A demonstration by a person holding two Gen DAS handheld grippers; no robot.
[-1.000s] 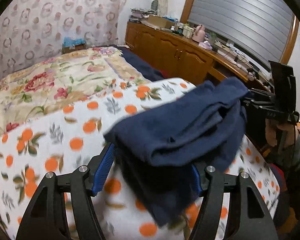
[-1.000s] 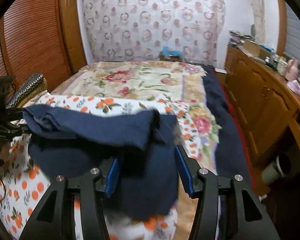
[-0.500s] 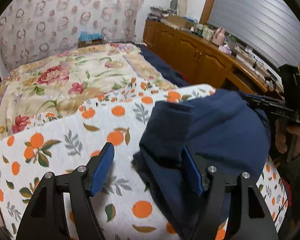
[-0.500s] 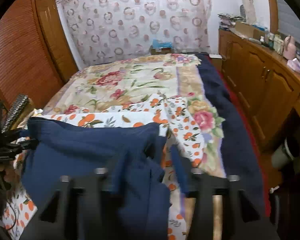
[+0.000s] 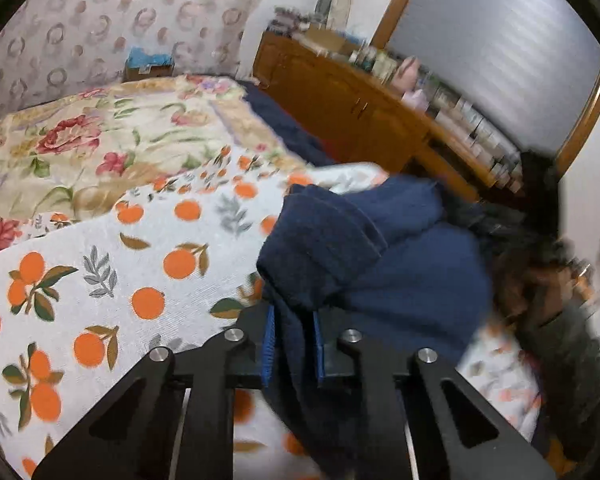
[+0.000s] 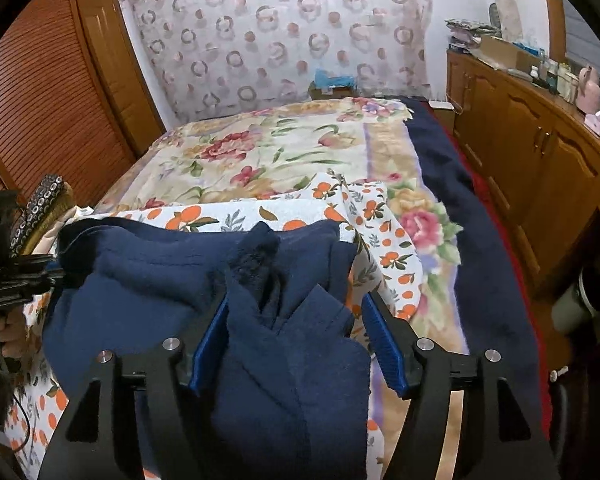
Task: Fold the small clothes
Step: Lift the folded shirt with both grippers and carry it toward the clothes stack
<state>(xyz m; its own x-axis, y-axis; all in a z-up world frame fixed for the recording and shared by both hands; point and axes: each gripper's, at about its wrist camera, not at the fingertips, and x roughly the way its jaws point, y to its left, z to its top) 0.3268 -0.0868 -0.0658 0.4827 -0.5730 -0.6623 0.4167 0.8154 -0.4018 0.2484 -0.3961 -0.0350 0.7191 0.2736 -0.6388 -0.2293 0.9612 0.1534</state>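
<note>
- Left gripper (image 5: 293,344): jaws closing, blue pads pinching a fold of the navy garment (image 5: 380,264).
- Right gripper (image 6: 298,340): jaws opening, spread; garment bunched between them, over the orange-print sheet (image 6: 300,212).

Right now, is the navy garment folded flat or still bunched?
Bunched. The navy garment lies in rumpled layers on the orange-print cloth, one fold pinched in the closing left gripper.
</note>
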